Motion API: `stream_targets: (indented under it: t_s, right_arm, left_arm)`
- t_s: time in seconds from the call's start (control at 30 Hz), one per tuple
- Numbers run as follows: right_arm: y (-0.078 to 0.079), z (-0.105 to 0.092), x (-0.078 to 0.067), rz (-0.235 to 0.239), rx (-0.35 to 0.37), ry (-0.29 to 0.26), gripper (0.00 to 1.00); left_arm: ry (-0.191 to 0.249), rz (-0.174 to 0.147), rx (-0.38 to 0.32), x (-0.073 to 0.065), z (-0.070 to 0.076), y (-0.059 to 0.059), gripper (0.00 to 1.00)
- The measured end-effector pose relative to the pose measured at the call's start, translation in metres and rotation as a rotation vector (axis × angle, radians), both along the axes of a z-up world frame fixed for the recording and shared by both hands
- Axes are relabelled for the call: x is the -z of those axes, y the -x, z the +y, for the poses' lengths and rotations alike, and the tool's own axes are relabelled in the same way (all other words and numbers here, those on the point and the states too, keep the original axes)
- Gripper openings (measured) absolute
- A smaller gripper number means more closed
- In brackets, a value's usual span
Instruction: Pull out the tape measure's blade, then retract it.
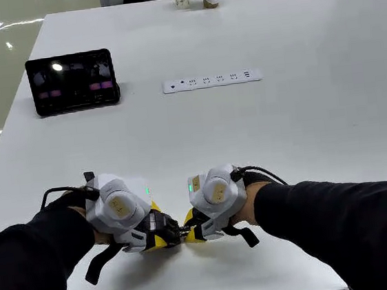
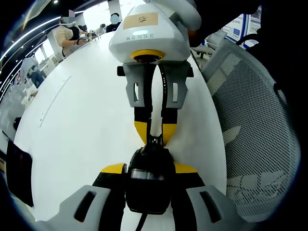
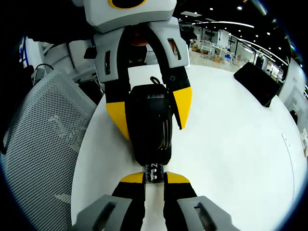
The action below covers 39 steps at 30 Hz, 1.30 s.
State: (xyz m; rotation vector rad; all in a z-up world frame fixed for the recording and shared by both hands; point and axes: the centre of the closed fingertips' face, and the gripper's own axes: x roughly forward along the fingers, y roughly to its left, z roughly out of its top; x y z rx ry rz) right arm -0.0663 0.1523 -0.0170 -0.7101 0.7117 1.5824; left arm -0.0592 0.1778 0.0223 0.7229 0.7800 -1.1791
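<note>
1. Two grips, both loaded. Nearest to me, my right gripper (image 3: pixel 154 179) has its jaws clenched on the tip of the blade (image 3: pixel 153 170). Only a short stub with the first numerals is out.
2. Just beyond is the black tape measure (image 3: pixel 150 120), its mouth facing my right jaws and almost touching them.
3. My left gripper (image 2: pixel 149 169) is clamped on the case flanks from the opposite side, so the two grippers sit nose to nose.
4. The blade axis runs along the line between the grippers, left to right across me, at the near edge of the table (image 1: pixel 262 138). I can't tell whether the case rests on it.
5. My read: the right hand pulls outward along that axis while the left anchors. Off-axis risks a kink.
6. Farther off, the power strip (image 1: pixel 212 80) and black tablet (image 1: pixel 72 81) sit well apart from the pull line.
</note>
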Motion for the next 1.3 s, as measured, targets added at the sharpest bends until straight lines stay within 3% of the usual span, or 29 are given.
stream_targets:
  t_s: [1.3]
  right_arm:
    - [-0.004,-0.029,-0.002,0.011,0.015,0.027,0.11]
  left_arm:
    - [0.002,-0.004,-0.008,-0.001,0.0,0.001,0.3]
